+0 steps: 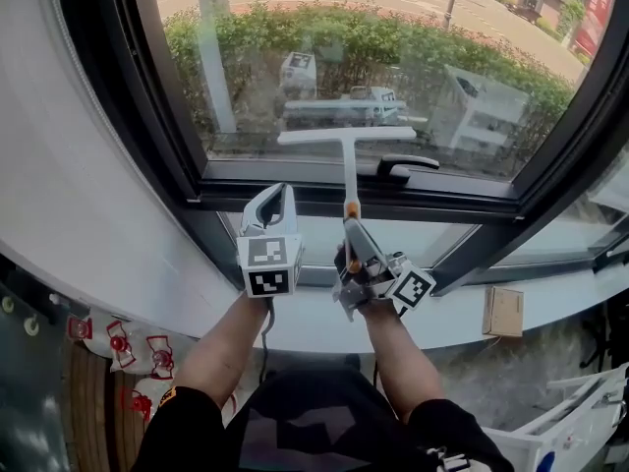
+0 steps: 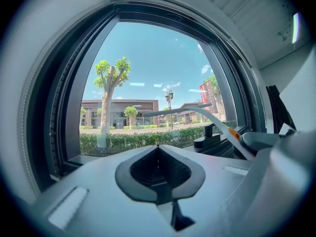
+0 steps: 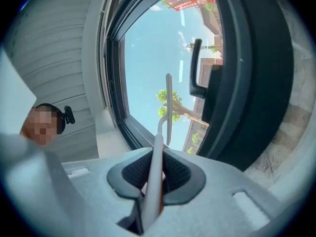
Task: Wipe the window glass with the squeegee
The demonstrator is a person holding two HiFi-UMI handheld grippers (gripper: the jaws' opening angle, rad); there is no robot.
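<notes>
The right hand-held gripper is clamping the squeegee by the lower end of its thin white handle. In the right gripper view the jaws are pressing on the shaft from both sides, with the orange band sitting just at the pads, so the tool is standing out as a stiff extension of the person's arm. The T-shaped blade is lying level across the lower part of the window glass, just above the bottom frame and the black window handle. Holding the blade square to the pane is probably meant to let the whole edge bear evenly. Whether the edge is actually touching the glass I cannot tell. The left hand-held gripper is pointing up beside the right one with its jaws closed together on nothing. It seems to be waiting out of the way, since the wiping is needing only one tool. Both are hovering over the white sill, where a small cardboard piece is lying well to the right. With the blade this low, I judge the stroke to be either finishing at the bottom of the pane or about to be carried upward for another pass.
</notes>
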